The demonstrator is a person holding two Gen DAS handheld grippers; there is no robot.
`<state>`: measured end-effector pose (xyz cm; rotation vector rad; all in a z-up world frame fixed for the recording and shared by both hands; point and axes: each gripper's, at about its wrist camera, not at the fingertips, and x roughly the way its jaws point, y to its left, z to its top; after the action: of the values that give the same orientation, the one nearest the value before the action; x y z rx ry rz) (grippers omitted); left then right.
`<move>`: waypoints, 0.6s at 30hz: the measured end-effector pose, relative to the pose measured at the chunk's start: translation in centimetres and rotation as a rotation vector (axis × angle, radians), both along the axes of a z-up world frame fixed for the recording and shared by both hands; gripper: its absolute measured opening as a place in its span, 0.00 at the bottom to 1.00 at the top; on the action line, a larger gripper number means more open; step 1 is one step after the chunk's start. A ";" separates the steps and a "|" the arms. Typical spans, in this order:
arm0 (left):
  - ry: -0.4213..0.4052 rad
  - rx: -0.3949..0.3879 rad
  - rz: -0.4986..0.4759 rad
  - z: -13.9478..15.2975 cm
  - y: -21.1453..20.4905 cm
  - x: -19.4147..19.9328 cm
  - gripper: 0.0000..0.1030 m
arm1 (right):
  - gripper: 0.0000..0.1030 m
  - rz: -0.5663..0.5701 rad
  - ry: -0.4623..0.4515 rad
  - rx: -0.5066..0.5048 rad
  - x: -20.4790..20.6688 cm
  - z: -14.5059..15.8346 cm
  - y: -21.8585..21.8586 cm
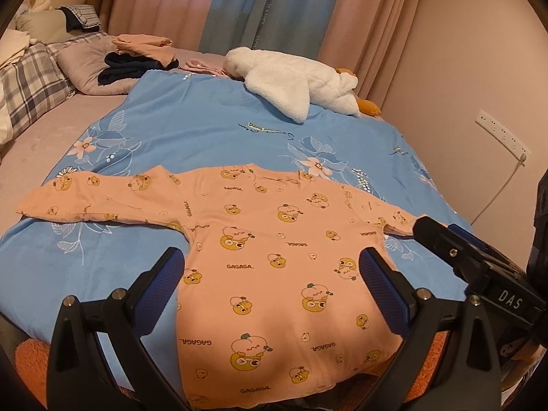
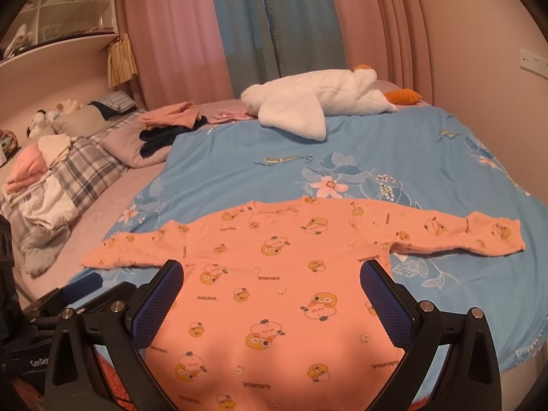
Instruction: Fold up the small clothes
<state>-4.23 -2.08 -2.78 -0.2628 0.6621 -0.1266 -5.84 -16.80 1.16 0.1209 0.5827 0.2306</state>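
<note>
A: Where is the garment?

B: A small peach long-sleeved top (image 1: 274, 257) printed with cartoon ducks and the word "GAGAGA" lies flat on a blue floral quilt (image 1: 191, 130) spread across the bed. Both sleeves stretch straight out to the sides, the neckline faces the far end, and the hem hangs toward the near edge of the bed.

A: And the left gripper (image 1: 272, 267)?

B: It hovers over the lower body of the top, its blue-padded fingers (image 1: 161, 284) spread wide apart with nothing between them but the cloth below. I cannot tell whether the tips touch the fabric.

A: The right gripper (image 2: 272, 281)?

B: Much the same: fingers (image 2: 383, 294) wide apart, straddling the torso of the top, gripping nothing. In the left wrist view its black body shows at the right edge, near the cuff of the right sleeve.

A: What else is on the bed?

B: A white plush goose (image 2: 315, 102) with an orange beak lies at the far end of the quilt. Left of it sits a pile of folded clothes (image 1: 140, 61), peach on top of dark navy, resting on a mauve pillow (image 1: 85, 68). A plaid pillow (image 1: 30, 82) lies farther left. Pink and blue curtains (image 2: 239, 27) hang behind the bed.
</note>
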 end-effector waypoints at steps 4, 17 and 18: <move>0.000 0.003 0.014 0.0 0.4 -0.1 0.98 | 0.99 -0.001 0.001 0.001 -0.1 -0.1 -0.1; 0.004 0.008 0.053 -0.2 1.1 -0.1 0.98 | 0.99 -0.002 -0.002 0.003 -0.2 -0.1 -0.2; 0.004 0.008 0.054 -0.1 1.1 -0.1 0.98 | 0.99 -0.003 -0.003 0.002 -0.3 -0.1 -0.3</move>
<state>-4.30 -0.97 -2.92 -0.2731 0.6585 -0.0721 -6.10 -17.10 1.04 0.1238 0.5796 0.2286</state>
